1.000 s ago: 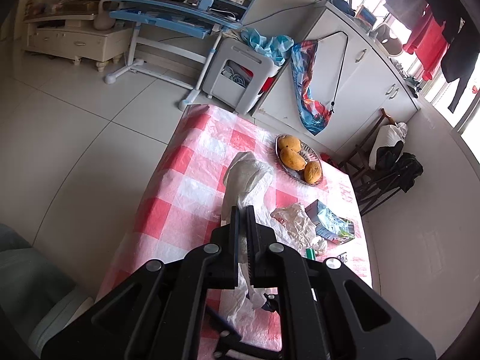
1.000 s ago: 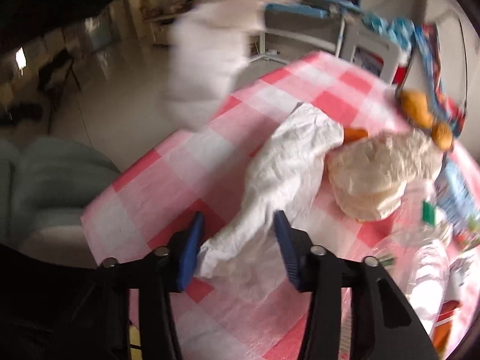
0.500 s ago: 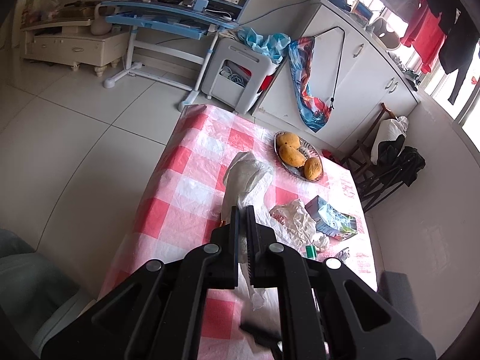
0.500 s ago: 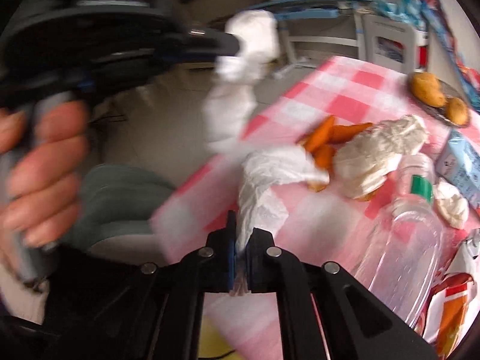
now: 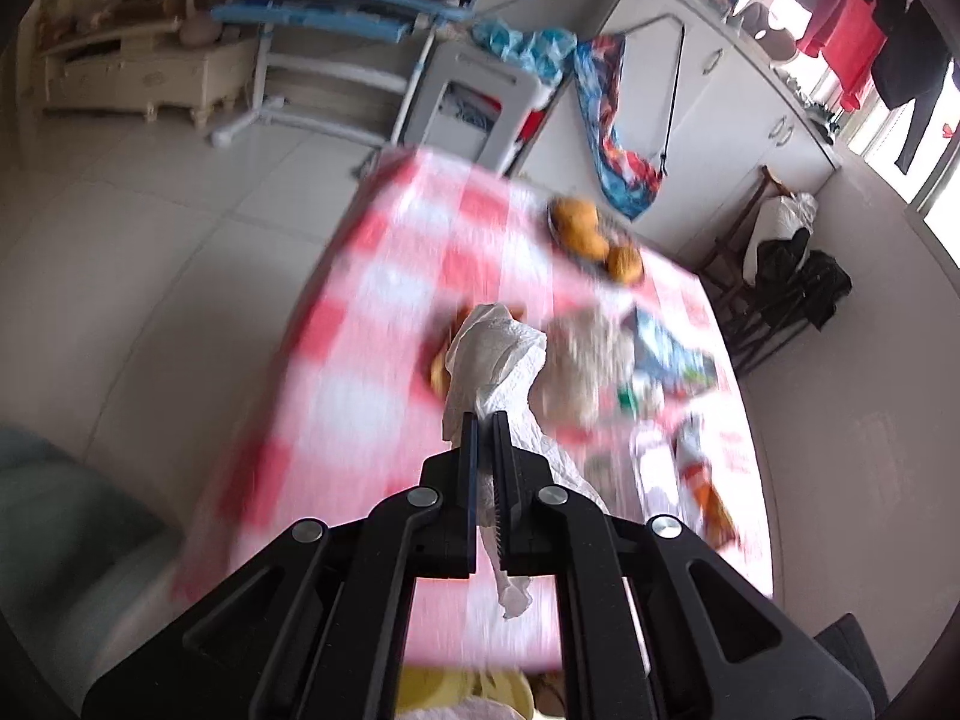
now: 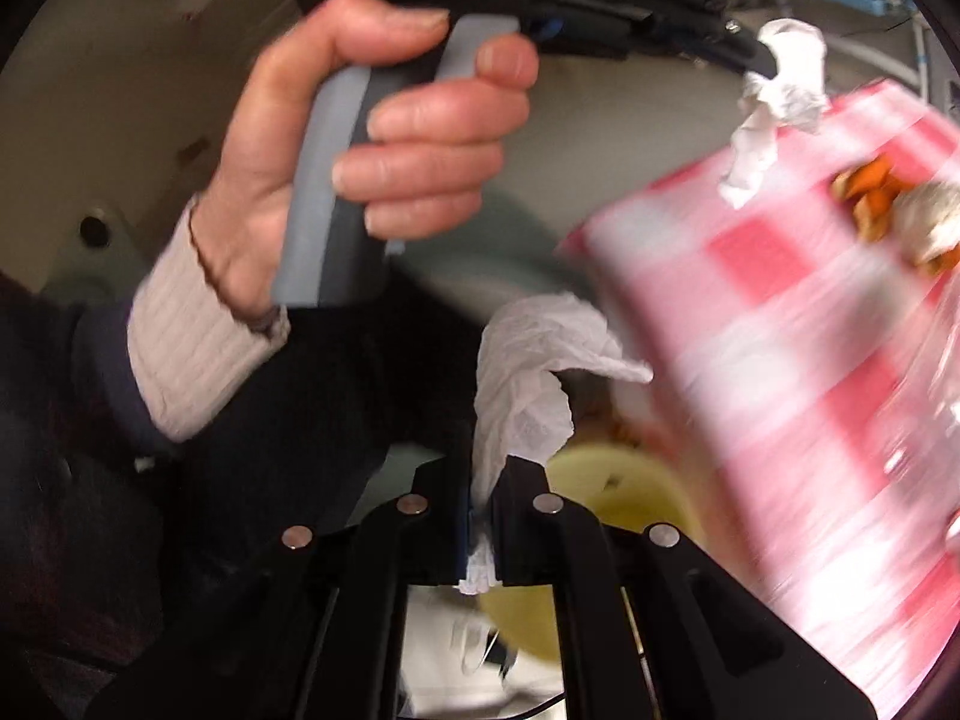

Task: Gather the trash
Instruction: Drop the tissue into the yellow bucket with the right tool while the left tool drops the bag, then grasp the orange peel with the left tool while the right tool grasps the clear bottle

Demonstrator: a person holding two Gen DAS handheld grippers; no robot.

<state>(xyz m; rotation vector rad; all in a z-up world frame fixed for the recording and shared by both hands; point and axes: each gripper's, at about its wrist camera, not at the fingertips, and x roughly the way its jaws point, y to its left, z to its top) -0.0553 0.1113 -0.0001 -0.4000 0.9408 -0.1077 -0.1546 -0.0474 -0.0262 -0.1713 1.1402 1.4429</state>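
My left gripper (image 5: 486,420) is shut on a crumpled white tissue (image 5: 498,354) and holds it above the red-and-white checked table (image 5: 372,324). The same tissue (image 6: 780,78) shows in the right wrist view, at the tip of the left gripper held by a hand (image 6: 372,138). My right gripper (image 6: 489,474) is shut on a second white tissue (image 6: 528,378), off the table's edge and above a yellow bin (image 6: 624,498). Orange peels (image 6: 870,198) and more crumpled paper (image 5: 588,360) lie on the table.
A plate of oranges (image 5: 594,234) stands at the table's far side. A blue packet (image 5: 672,354), a bottle (image 5: 654,468) and a snack wrapper (image 5: 702,480) lie at the right. A white cabinet (image 5: 720,120) and a stool (image 5: 780,288) stand beyond.
My right gripper closed on a tissue, lifted it off the table and swung it over the edge above the yellow bin. My left gripper kept its tissue and moved slightly.
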